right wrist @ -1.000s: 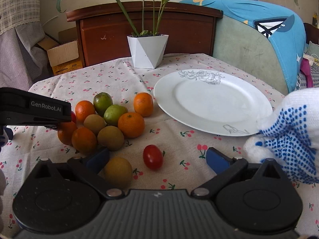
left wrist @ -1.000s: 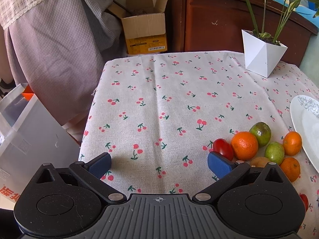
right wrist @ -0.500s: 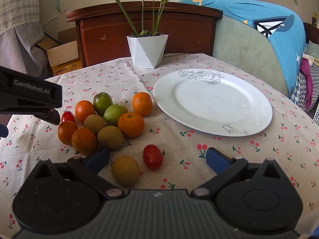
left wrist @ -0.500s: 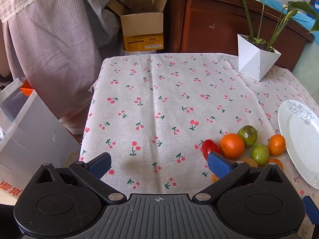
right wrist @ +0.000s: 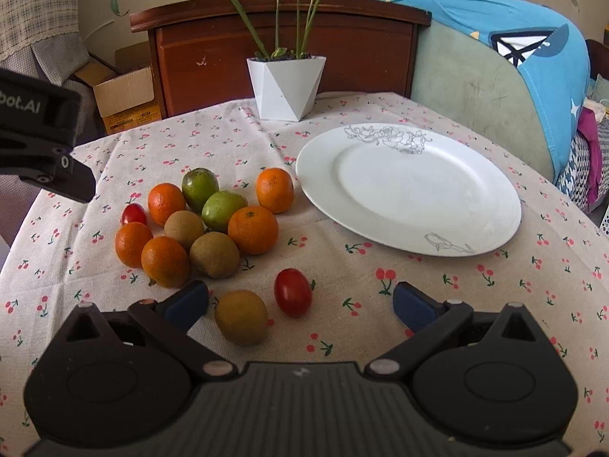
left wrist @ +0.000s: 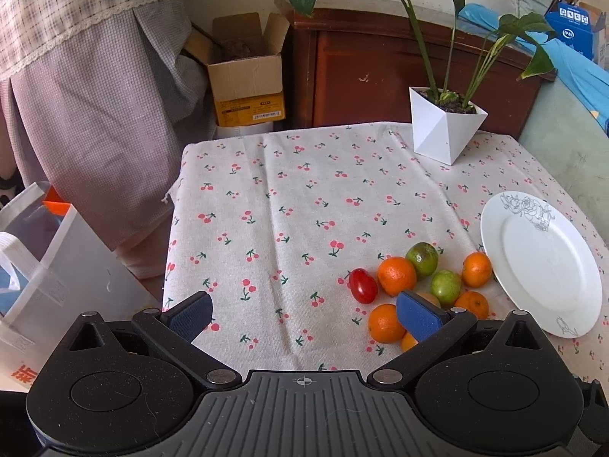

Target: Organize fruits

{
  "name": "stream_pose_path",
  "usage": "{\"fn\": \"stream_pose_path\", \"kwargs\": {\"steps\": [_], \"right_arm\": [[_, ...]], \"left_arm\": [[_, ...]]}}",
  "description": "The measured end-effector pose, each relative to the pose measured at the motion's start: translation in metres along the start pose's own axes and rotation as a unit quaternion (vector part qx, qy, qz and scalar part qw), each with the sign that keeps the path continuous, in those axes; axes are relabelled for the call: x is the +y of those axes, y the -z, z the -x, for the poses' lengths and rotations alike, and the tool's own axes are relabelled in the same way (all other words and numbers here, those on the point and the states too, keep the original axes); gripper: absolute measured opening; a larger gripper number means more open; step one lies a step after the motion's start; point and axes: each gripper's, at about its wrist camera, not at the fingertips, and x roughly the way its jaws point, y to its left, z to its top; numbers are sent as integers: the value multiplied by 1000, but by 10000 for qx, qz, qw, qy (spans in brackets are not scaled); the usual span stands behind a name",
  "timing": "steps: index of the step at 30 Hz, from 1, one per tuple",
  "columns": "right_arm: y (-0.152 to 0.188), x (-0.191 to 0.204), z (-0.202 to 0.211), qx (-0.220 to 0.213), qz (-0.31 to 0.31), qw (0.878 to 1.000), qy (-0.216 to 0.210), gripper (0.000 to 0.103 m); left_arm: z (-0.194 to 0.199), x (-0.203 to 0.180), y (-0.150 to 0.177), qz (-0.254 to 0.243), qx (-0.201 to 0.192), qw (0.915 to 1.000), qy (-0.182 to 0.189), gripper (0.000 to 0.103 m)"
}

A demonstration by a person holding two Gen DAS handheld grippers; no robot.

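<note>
A heap of fruit lies on the cherry-print cloth: several oranges point(right wrist: 252, 229), two green fruits point(right wrist: 222, 210), brown kiwis point(right wrist: 214, 254) and a red tomato point(right wrist: 133, 214). A loose kiwi point(right wrist: 241, 317) and a second red tomato point(right wrist: 293, 292) lie nearer, between the blue pads of my open, empty right gripper point(right wrist: 300, 304). An empty white plate point(right wrist: 407, 186) sits to the right. My left gripper point(left wrist: 304, 314) is open and empty, raised at the left of the heap point(left wrist: 396, 276); the plate also shows in the left wrist view point(left wrist: 540, 262).
A white faceted plant pot point(right wrist: 285, 87) stands at the table's back edge. A wooden cabinet point(right wrist: 281, 42) and a cardboard box point(left wrist: 247, 80) are behind. A sofa with a blue cover point(right wrist: 495, 61) is at the right. A white bag point(left wrist: 42, 266) stands off the table's left.
My left gripper has risen and drawn back from the heap, so more of the table shows. A white dotted glove at the right of the right wrist view has gone. The right gripper has hardly moved.
</note>
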Motion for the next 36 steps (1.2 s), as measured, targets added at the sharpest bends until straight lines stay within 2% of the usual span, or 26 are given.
{"fn": "stream_pose_path", "kwargs": {"steps": [4, 6, 8, 15, 19, 36], "right_arm": [[-12, -3, 2, 694, -81, 9976, -15, 102], [-14, -5, 3, 882, 12, 9961, -85, 102], [-15, -9, 6, 991, -96, 9950, 52, 102], [-28, -24, 22, 963, -562, 9930, 382, 102], [-35, -26, 29, 925, -507, 9927, 587, 102], [-40, -21, 20, 1201, -722, 9890, 470, 102]], "left_arm": [[8, 2, 0, -12, -6, 10000, 82, 103], [11, 2, 1, -79, -21, 9999, 68, 103], [13, 3, 2, -133, -22, 9999, 38, 103], [18, 8, 6, -146, -19, 9999, -48, 103], [15, 8, 10, -212, 40, 9997, -134, 103], [1, 14, 22, -110, 446, 9988, -138, 103]]}}
